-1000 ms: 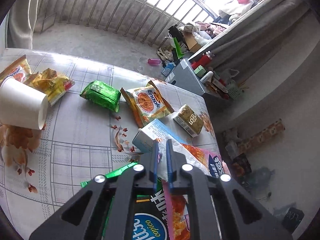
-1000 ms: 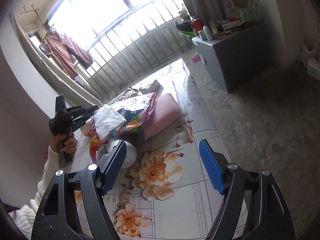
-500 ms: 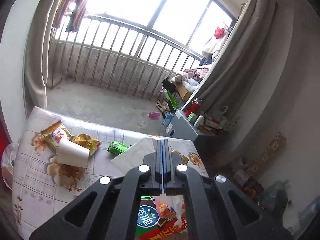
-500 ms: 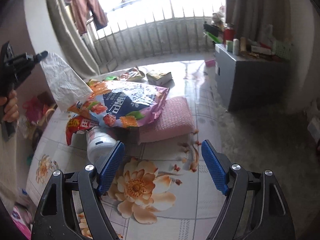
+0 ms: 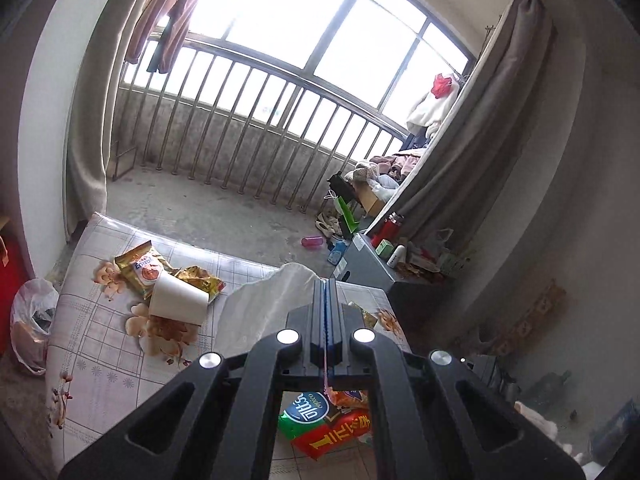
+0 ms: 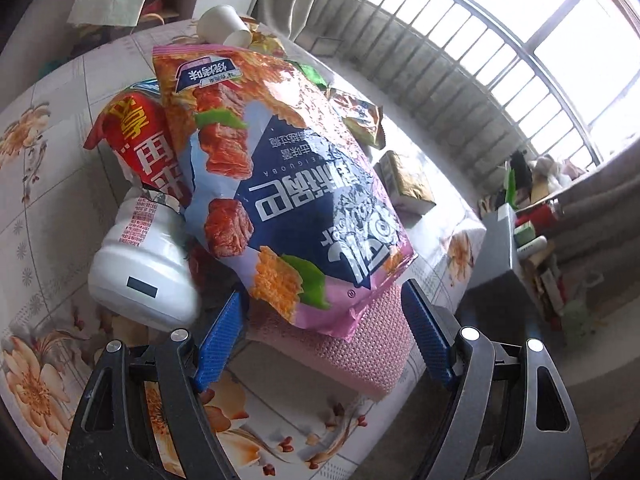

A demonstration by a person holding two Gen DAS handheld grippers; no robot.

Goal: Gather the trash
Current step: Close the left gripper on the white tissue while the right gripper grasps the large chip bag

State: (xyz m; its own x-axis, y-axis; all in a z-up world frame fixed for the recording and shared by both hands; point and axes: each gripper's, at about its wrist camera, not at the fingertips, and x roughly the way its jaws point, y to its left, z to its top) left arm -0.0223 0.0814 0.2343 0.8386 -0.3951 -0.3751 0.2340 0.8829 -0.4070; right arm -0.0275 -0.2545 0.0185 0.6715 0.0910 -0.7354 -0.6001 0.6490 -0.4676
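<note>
**Tongs status: left clamped, right closing on basket**

Left gripper (image 5: 327, 320) is clamped on a white tissue (image 5: 264, 312), raised above the table (image 5: 100, 360). Right gripper (image 6: 324, 340) straddles the pink basket (image 6: 360, 356), jaws closing, pads not yet pressing. Step in hand: securing the basket under the snack bag (image 6: 288, 184). Next, judged: grip fully, then steady the load against sliding.

Glossy crinkled foil snack bag (image 6: 296, 184), smooth white plastic bottle (image 6: 144, 268), matt paper cup (image 5: 178, 302), textured pink plastic basket (image 6: 344, 344), soft creased tissue (image 5: 264, 312), smooth printed tablecloth (image 5: 100, 360)
</note>
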